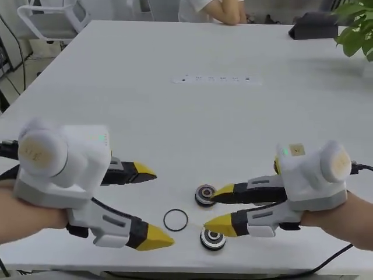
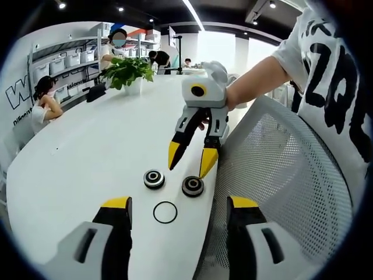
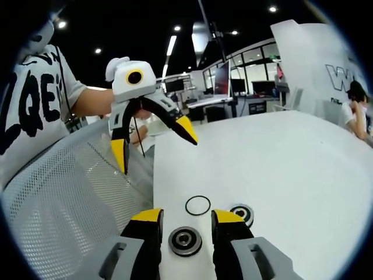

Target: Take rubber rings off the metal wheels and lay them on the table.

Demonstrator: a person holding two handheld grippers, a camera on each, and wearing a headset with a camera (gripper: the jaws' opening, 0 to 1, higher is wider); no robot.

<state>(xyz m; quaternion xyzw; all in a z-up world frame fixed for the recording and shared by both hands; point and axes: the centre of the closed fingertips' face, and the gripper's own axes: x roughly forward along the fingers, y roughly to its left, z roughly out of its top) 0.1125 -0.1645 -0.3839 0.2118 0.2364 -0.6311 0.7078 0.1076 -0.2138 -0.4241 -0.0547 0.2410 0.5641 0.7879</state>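
Note:
Two small metal wheels with dark rims lie near the table's front edge: one [image 1: 205, 195] [image 2: 154, 178] [image 3: 242, 213] farther in, the other [image 1: 213, 238] [image 2: 192, 186] [image 3: 185, 240] closer to the edge. A loose black rubber ring [image 1: 175, 220] [image 2: 165, 212] [image 3: 197, 205] lies flat just to their left. My right gripper [image 1: 214, 207] [image 3: 187, 217] [image 2: 189, 160] hovers open over the wheels, and in its own view the nearer wheel sits between its jaws. My left gripper [image 1: 157, 206] [image 2: 180, 204] [image 3: 154, 144] is wide open, facing the ring from the left, holding nothing.
The white table [image 1: 175, 116] stretches far ahead; its front edge is just below the wheels. A white strip [image 1: 215, 79] lies mid-table. A potted plant [image 1: 355, 26] and a black object [image 1: 315, 26] stand far right. A person [image 1: 213, 9] sits at the far end. A mesh chair [image 2: 280, 175] stands behind.

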